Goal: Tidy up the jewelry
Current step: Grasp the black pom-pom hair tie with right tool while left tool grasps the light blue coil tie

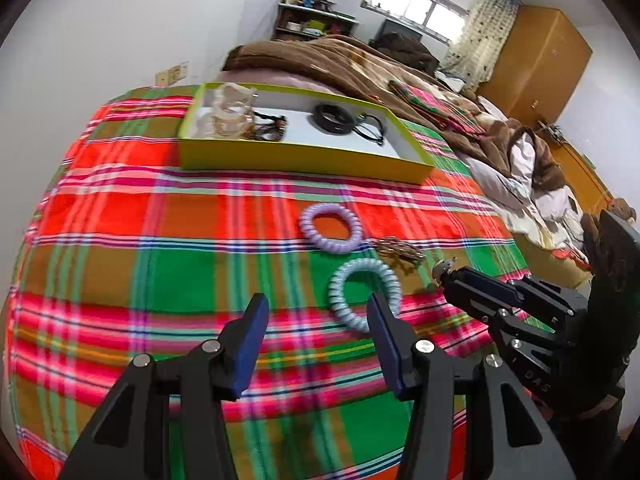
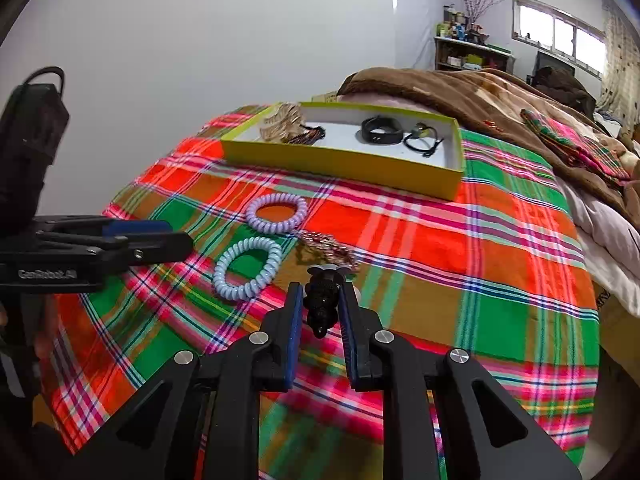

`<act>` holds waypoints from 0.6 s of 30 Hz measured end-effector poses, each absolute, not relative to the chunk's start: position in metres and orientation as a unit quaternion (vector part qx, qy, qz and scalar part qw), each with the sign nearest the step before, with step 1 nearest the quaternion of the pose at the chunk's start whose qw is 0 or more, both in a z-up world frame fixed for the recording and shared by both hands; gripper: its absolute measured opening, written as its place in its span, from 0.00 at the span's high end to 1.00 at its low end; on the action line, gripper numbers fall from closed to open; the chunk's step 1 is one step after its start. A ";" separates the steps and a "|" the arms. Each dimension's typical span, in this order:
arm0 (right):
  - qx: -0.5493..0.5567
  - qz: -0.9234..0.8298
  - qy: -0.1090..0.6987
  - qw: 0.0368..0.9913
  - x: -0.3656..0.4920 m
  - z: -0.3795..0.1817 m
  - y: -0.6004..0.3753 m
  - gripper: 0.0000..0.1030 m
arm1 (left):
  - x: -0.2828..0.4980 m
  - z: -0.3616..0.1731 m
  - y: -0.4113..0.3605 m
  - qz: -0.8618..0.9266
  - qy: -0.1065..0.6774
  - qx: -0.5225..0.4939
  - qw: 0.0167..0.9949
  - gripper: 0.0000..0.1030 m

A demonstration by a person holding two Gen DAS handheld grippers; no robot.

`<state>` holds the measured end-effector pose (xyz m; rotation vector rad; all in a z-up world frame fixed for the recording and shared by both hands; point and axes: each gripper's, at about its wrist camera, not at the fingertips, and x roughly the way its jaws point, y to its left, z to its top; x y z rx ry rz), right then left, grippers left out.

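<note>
The right claw [image 2: 320, 304] was clenched on a black beaded piece [image 2: 321, 300] just above the plaid bed [image 2: 480, 280], best carried level to the yellow tray [image 2: 340, 160], while the left claw [image 1: 316, 320] hung released.

Bright daylight from window [image 1: 416, 8]; fisheye edges warped, slight blur.

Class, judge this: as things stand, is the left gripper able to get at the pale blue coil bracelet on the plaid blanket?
Probably yes. The left gripper is open, with the pale blue coil bracelet lying uncovered just ahead of its fingertips.
</note>
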<state>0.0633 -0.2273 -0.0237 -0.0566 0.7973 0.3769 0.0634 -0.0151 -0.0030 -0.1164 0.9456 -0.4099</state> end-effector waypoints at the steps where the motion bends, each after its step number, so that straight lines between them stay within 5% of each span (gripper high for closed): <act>1: -0.025 0.181 0.384 0.905 0.063 -0.023 -0.230 0.82 | 0.065 -0.004 -0.018 -0.199 0.453 -0.056 0.867 0.49; 18: 0.004 0.166 0.348 0.923 0.045 -0.006 -0.265 0.82 | 0.074 -0.021 -0.062 -0.152 0.461 0.055 0.873 0.52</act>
